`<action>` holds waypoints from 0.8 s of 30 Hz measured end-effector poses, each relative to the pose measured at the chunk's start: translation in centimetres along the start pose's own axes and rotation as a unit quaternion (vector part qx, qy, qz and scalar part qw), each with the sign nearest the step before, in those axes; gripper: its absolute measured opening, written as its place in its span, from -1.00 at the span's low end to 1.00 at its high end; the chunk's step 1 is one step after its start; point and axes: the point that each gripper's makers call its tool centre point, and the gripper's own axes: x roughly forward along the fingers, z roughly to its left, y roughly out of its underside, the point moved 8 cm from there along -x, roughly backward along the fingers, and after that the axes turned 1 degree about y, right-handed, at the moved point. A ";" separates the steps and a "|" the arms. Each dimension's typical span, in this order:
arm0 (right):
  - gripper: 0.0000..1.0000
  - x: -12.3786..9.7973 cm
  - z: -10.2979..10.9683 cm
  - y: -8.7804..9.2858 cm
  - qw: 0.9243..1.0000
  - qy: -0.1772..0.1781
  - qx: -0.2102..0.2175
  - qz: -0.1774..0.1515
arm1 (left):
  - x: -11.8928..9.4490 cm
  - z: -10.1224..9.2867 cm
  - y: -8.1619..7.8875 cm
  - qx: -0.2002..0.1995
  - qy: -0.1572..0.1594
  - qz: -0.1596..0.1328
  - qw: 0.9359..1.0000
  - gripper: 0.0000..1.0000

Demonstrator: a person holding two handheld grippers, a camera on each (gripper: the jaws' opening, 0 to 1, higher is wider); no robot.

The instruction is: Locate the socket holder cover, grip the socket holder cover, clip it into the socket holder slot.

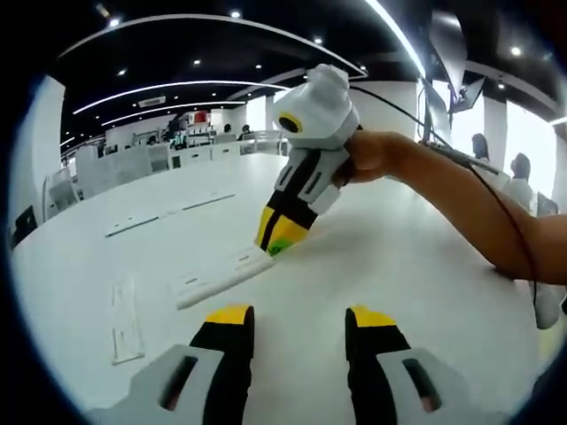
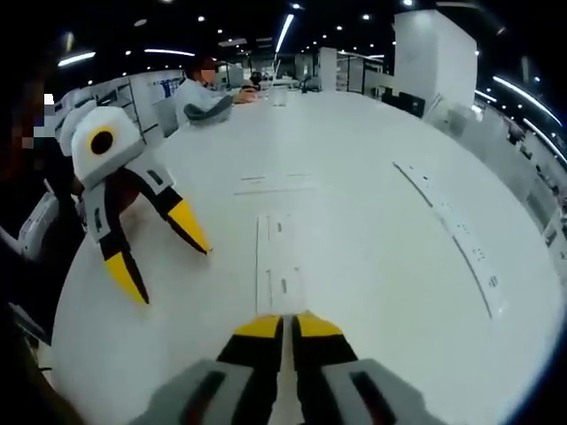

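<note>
White table (image 2: pixel 372 177) is stretching across a bright office, carrying several flat white strips. Right gripper (image 2: pixel 288 326) is pinching its jaws closed on the near end of the socket holder cover (image 2: pixel 279 266), pressing it down on the table. Left gripper (image 1: pixel 290 317) is hovering with jaws spread apart, just beside it.

White tool (image 1: pixel 288 235) bodies, black yellow-tipped jaws.
</note>
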 end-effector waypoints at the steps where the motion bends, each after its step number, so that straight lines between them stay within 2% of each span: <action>1: -0.85 0.0 0.1 0.1 1.000 0.002 -0.001 -0.001 | 0.0 0.0 0.0 0.000 0.000 0.000 1.000 -0.17; 2: -0.85 -0.1 0.3 0.2 1.000 -0.006 0.007 -0.002 | 0.0 0.0 0.1 0.001 -0.001 0.001 1.000 -0.17; 4: -0.85 -0.2 -0.6 0.3 1.000 -0.013 0.015 -0.005 | 0.0 0.0 0.1 0.000 -0.001 0.001 1.000 -0.17; 5: -0.86 -0.1 0.1 0.2 1.000 0.008 -0.004 -0.001 | 0.0 0.0 0.1 0.000 -0.001 0.001 1.000 -0.17; 6: -0.86 -0.1 0.4 0.2 1.000 0.009 -0.005 0.000 | 0.0 0.1 0.1 -0.001 -0.001 0.000 1.000 -0.17; 9: -0.88 -0.1 0.1 0.2 1.000 -0.002 0.005 -0.001 | 0.0 0.1 -0.1 -0.003 -0.001 -0.003 1.000 -0.17; 17: -0.88 -0.2 0.5 0.4 1.000 -0.002 0.002 -0.009 | 0.0 0.0 -0.1 -0.010 0.002 -0.001 1.000 -0.22; 24: -0.88 -0.2 0.5 0.0 1.000 0.005 0.002 0.006 | -0.4 -0.3 -0.2 -0.011 0.004 -0.005 1.000 -0.25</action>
